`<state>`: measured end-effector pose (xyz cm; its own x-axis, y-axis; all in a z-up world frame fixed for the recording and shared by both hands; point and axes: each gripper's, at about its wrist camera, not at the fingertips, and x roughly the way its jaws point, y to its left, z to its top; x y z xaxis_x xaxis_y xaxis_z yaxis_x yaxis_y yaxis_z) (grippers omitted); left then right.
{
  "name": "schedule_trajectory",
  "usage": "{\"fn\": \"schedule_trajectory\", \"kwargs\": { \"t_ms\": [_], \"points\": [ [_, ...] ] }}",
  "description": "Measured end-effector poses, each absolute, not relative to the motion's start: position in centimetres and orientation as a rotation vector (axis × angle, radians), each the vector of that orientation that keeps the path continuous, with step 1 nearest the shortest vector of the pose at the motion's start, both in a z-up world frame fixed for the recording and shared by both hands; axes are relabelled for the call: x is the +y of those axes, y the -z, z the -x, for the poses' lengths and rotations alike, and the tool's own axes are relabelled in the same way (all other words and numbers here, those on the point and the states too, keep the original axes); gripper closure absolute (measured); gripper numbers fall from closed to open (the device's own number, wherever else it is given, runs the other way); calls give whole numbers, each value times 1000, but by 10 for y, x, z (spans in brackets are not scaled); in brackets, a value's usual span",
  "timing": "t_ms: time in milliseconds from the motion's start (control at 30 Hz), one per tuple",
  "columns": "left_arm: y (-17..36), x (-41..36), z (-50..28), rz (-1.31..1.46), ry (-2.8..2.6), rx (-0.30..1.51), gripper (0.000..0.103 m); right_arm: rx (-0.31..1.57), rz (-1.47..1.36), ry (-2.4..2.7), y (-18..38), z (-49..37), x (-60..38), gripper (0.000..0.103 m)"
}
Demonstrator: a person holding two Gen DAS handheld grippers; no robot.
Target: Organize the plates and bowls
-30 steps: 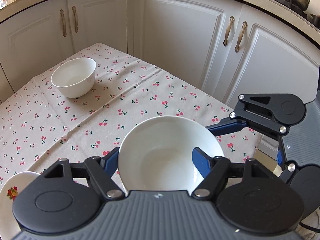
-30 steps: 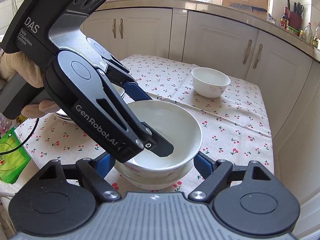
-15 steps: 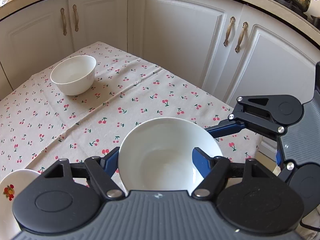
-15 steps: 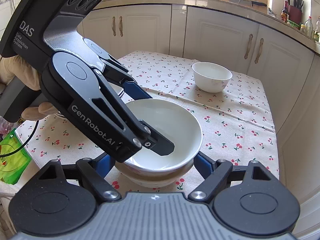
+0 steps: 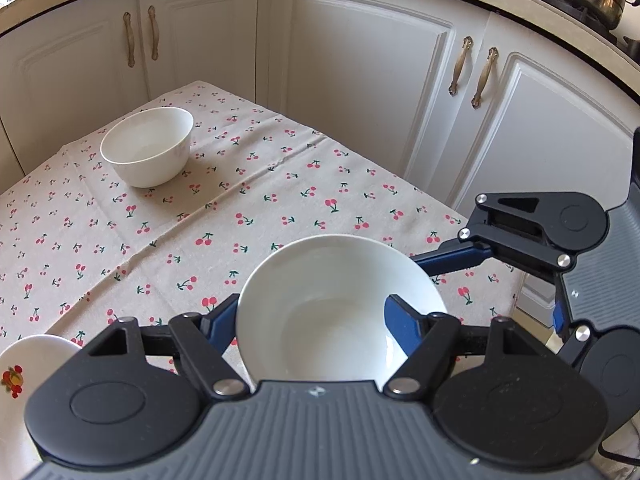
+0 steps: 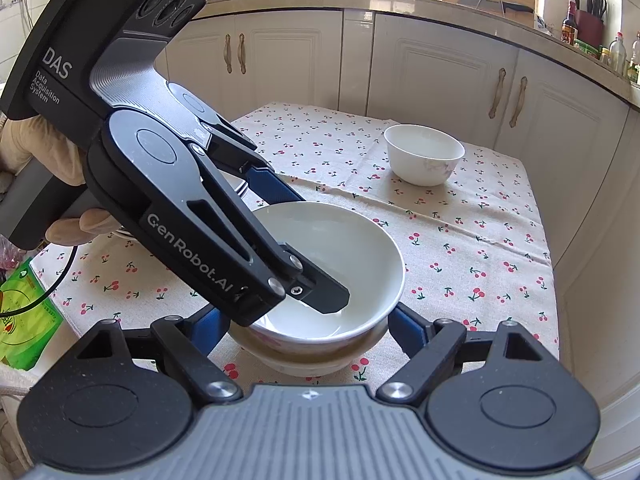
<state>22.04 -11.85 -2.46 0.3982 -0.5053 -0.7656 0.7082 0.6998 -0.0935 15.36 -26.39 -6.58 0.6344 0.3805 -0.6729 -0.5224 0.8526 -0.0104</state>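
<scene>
A white bowl (image 6: pixel 344 264) sits nested in a second bowl (image 6: pixel 304 354) at the near edge of the tabletop (image 6: pixel 460 248), which is covered by a cherry-print cloth. The lower bowl shows only as a rim and wall beneath the upper one, with a faint pink pattern on its side.

The left gripper (image 6: pixel 296 248), held in a gloved hand (image 6: pixel 60 160), reaches in from the left and grips the upper bowl by its near-left rim: one finger lies inside the bowl, the other blue finger runs outside the far-left wall. In the left wrist view the same bowl (image 5: pixel 340 308) sits between the blue fingers (image 5: pixel 398 326), the jaws closed narrowly on its rim.

The right gripper (image 6: pixel 310 330) straddles the stacked bowls from the near side. Its jaws have just been opening; the blue pads stand just outside the lower bowl's walls on either side, and whether they still touch it cannot be told. The stack lies between them.

A third white bowl (image 6: pixel 424 154), with a pale floral mark on its side, stands alone toward the far right of the tabletop, well apart from the stack. At the left, a plate (image 5: pixel 28 364) with a fruit print shows partly behind the left gripper's body. White cabinet doors (image 6: pixel 432 76) stand behind the tabletop.
</scene>
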Motion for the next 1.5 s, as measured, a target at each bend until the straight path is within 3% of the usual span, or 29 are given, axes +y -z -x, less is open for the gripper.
{"fn": "schedule_trajectory", "kwargs": {
  "t_ms": [133,233,933,1167,1500],
  "points": [
    [26,-118,-220,-268,779,861,27,720,214,-526,67,-153,-263,10],
    [24,-116,-220,-263,786,854,26,692,204,-533,64,-150,-263,0],
    [1,-97,-240,-236,769,825,18,658,198,-472,55,-156,-267,0],
    [-22,-104,-284,-301,717,812,16,554,233,-399,35,-168,-276,0],
    [-33,-108,-356,-309,610,784,16,578,202,-285,22,-224,-317,0]
  ]
}}
